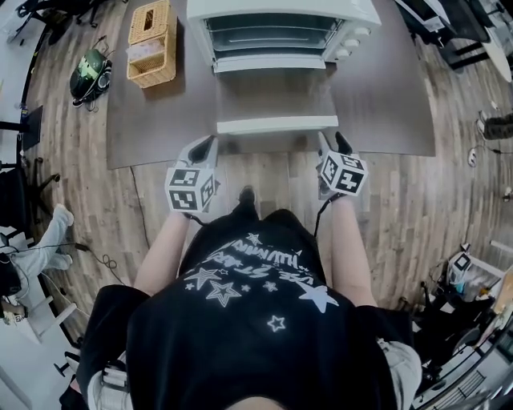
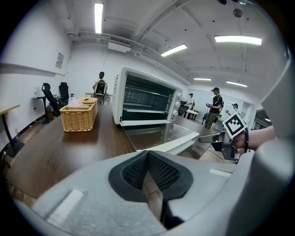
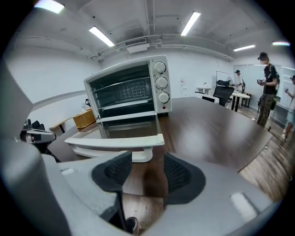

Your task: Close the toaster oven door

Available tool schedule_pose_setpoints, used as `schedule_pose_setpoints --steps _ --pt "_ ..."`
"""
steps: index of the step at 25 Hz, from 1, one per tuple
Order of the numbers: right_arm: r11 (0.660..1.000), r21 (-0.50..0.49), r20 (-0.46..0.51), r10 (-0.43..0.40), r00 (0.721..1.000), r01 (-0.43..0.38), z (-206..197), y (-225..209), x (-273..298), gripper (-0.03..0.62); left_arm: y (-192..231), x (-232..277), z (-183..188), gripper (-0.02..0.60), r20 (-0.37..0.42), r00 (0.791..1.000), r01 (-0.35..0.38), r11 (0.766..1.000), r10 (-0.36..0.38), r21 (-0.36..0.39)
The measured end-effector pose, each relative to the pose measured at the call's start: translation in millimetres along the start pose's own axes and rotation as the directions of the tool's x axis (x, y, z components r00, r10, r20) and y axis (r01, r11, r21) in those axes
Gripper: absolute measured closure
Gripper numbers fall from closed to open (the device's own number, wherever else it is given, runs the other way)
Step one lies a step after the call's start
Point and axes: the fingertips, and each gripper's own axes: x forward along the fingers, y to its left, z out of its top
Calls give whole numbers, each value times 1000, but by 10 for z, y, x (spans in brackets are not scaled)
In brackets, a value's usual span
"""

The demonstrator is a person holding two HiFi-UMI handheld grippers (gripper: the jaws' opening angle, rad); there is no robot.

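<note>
Door [image 1: 276, 96] of the one toaster oven [image 1: 276, 12] hung flat over the worktop [image 1: 385, 96], its handle [image 1: 276, 125] lying left-right, facing the person. Two tools, both empty: left tool [image 1: 205, 147] pinched narrow, right tool [image 1: 332, 144] wide.

Dark brown wood-grain table [image 1: 385, 104] with a matte top, standing on a plank floor [image 1: 264, 176]. The white toaster oven [image 1: 280, 24] sits at the far middle, knobs on its right side. Its door [image 1: 276, 100] is folded down flat over the tabletop and reaches close to the near edge; can't tell if it touches the top. Well apart to the left is an open wicker basket [image 1: 151, 62], with a wicker box [image 1: 150, 19], slot in its lid, right behind it.
</note>
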Motion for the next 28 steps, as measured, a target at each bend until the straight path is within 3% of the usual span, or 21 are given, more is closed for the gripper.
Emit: schedule_pose_setpoints --steps 6,12,18,28 --pt "995 -78 -43 65 997 -68 -9 30 221 373 -29 -3 -21 571 -22 998 -54 998 54 -25" --pt "987 -87 -59 131 990 -136 -16 84 362 391 -153 -75 -67 571 -36 992 -126 990 123 -70" --pt "981 -101 -57 163 985 -168 61 128 424 433 -155 -189 -70 571 -31 979 -206 972 204 -110" --pt "982 -96 -55 160 986 -165 151 75 335 502 -213 -315 -48 571 -9 966 -257 958 258 -128"
